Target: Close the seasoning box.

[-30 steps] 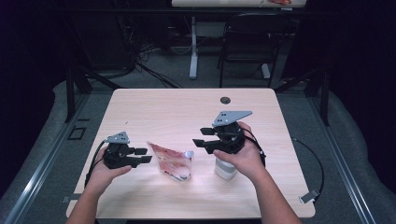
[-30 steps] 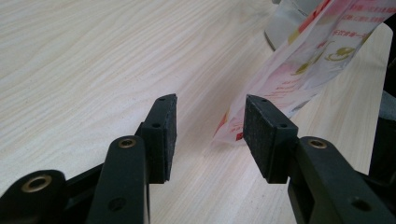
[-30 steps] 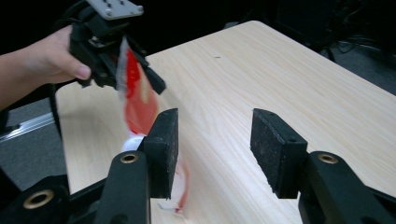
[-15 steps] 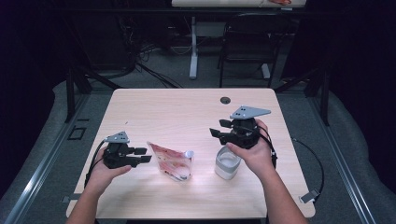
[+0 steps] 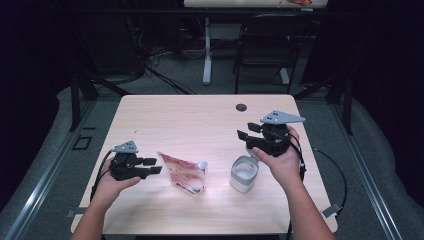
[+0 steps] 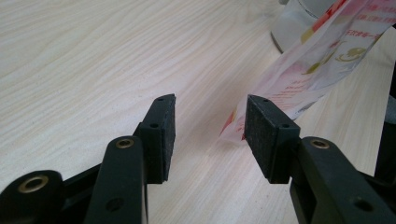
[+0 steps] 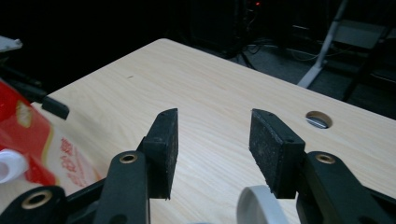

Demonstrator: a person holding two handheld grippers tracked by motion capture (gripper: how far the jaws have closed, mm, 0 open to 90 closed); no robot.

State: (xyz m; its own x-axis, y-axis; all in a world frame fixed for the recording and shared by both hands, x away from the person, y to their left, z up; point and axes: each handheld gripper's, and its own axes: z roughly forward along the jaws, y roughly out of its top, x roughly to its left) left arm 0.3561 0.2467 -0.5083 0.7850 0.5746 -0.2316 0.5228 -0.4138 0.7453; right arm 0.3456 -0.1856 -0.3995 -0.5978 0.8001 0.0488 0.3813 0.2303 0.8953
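Nearest the person, the left tool (image 5: 150, 166) rests low on the worktop (image 5: 200, 120) with its jaws standing wide and nothing pressed between them; in the left gripper view the corner of the red-and-white spouted pouch (image 6: 322, 60) lies just beside the right-hand pad (image 6: 261, 135), perhaps brushing it, though I cannot tell whether they touch. The pouch (image 5: 183, 172) lies flat, its white cap (image 5: 202, 164) pointing toward the clear cup (image 5: 244, 173), which stands upright just to its right and apart from it. A little farther off, the right tool (image 5: 246, 140) hangs above and beyond the cup; its jaws are wide and empty, having just narrowed slightly, and the cup's rim (image 7: 257, 205) shows below them in the right gripper view. The likely work is to lift the pouch and pour into the cup. The risks from here: a grip on only the thin corner film could slip or let the pouch fold and sag, the soft body could be squeezed so that liquid spurts if the cap is loose, and the light cup, unheld, could be knocked over by the swinging pouch or by the right tool coming down off-centre on its rim.
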